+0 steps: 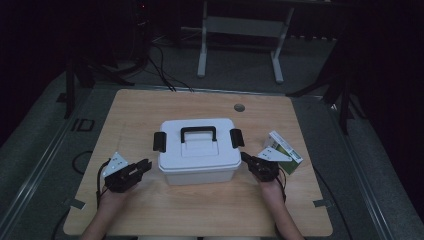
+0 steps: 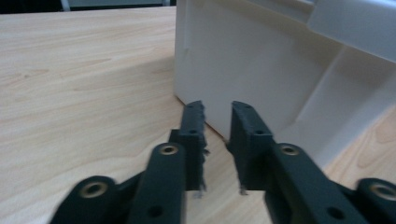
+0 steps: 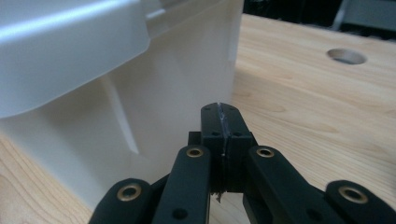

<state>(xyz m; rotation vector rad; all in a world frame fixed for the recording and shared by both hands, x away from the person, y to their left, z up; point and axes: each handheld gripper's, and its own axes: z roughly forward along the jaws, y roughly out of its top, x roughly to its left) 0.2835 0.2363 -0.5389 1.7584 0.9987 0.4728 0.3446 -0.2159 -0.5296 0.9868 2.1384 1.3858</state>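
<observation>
- The left gripper has its two black jaws nearly together with a narrow gap between them and nothing in that gap; they point at the lower corner of the white rectangular plastic storage box, which stands just ahead of the tips without touching them.
- The right gripper has its jaws clenched pad against pad, empty, with the same box's pale side wall just beside the tips.
- In the high view the left gripper lies just off the box's left end and the right gripper just off its right end, so the box sits between the two sets of jaws, in the middle of the light wooden desk.
- The box's long axis runs from one gripper to the other, across the desk; its lid faces up, with a black carrying handle along that same axis and a black clip at each end.
- Beyond the right gripper, on the side away from the box, lies a small white and green carton, partly covered by that gripper's grey plate.
- A round hole in the desk lies beyond the right jaws.
- The gripper views cut the box off at the top and sides; whether the right tips touch its wall cannot be told.
- The room beyond the desk is dark and hard to make out.
</observation>
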